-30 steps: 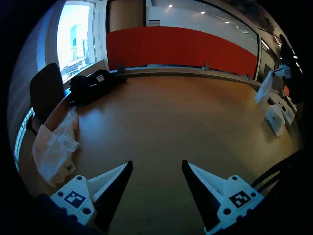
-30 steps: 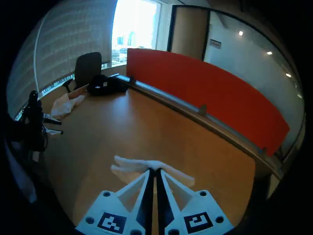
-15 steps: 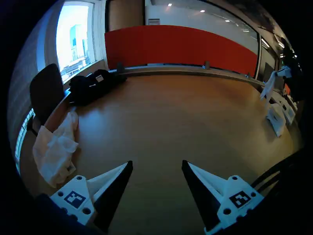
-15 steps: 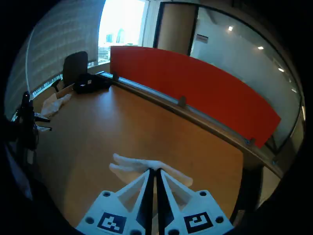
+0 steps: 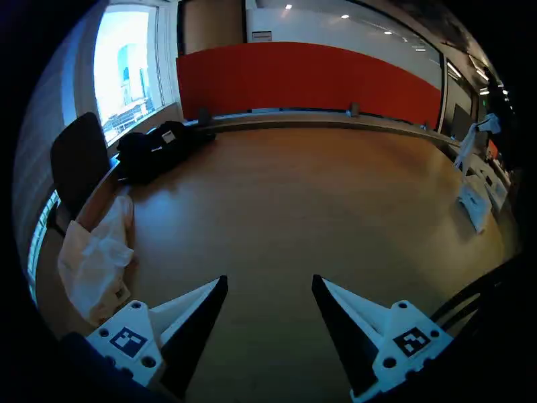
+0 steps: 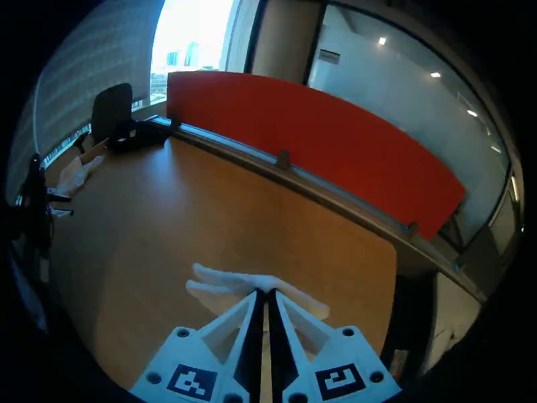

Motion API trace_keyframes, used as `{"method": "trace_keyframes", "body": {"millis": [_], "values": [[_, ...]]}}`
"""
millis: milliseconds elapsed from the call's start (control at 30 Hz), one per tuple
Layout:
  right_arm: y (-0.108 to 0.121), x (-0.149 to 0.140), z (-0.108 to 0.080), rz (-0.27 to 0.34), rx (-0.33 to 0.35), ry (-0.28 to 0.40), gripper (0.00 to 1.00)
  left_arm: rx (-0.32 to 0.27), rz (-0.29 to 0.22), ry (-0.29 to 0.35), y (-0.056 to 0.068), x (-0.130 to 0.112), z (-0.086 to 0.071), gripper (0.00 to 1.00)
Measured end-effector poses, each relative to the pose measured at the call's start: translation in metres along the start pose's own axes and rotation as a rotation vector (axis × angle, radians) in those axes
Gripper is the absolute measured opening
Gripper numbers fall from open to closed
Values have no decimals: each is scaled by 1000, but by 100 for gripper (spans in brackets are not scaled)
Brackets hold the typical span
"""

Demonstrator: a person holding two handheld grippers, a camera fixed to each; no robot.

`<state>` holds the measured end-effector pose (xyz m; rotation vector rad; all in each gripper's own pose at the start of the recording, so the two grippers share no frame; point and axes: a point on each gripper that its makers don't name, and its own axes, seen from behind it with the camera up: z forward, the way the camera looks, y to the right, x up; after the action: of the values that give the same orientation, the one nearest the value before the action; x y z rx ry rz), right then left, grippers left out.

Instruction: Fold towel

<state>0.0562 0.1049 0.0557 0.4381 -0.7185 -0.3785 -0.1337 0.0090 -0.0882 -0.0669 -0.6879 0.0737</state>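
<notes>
Change: the right gripper point(image 6: 267, 293) has swung, sliding the red divider point(image 6: 322, 144) and chair point(image 6: 109, 111) toward 10 o'clock.
Towel: the white towel point(image 6: 231, 283) is pinched by one edge and fans toward 11 o'clock, apparently lifted off the table point(image 6: 201, 208) to hang free for folding.
Right pose: fingers closed on the towel, held high.
Left pose: the left gripper point(image 5: 268, 283) is spread wide and empty, low over the table, pointing to 12 o'clock, likely waiting for a corner.

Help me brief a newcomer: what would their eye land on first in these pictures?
The long red partition panel along the far edge of the wooden desk grabs the eye first. In the right gripper view, the right gripper is shut on a white towel. In the left gripper view, the left gripper gapes open, with a crumpled pale cloth at the desk's left edge.
</notes>
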Motion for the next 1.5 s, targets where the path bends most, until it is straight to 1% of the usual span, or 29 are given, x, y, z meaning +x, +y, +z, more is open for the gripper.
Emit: {"method": "trace_keyframes", "body": {"millis": [200,400,500,800,967,1200,1367,1500], "values": [[16,-7,-6,6,-26,-13,5,-4,11,0,3,3,1,93],[30,-17,-15,27,-48,-23,5,-8,16,1,5,4,0,93],[34,-22,-20,38,-56,-28,5,-10,20,1,6,5,0,93],[36,-46,-31,63,-74,-50,5,-12,24,3,6,5,-2,93],[39,-72,-39,87,-92,-82,5,-14,28,4,6,5,-3,93],[38,-121,-55,138,-121,-143,5,-16,32,6,5,4,-5,93],[36,-155,-61,174,-134,-190,5,-17,35,5,6,3,-5,93],[34,-177,-63,183,-143,-227,5,-20,39,3,7,3,-5,93]]}}
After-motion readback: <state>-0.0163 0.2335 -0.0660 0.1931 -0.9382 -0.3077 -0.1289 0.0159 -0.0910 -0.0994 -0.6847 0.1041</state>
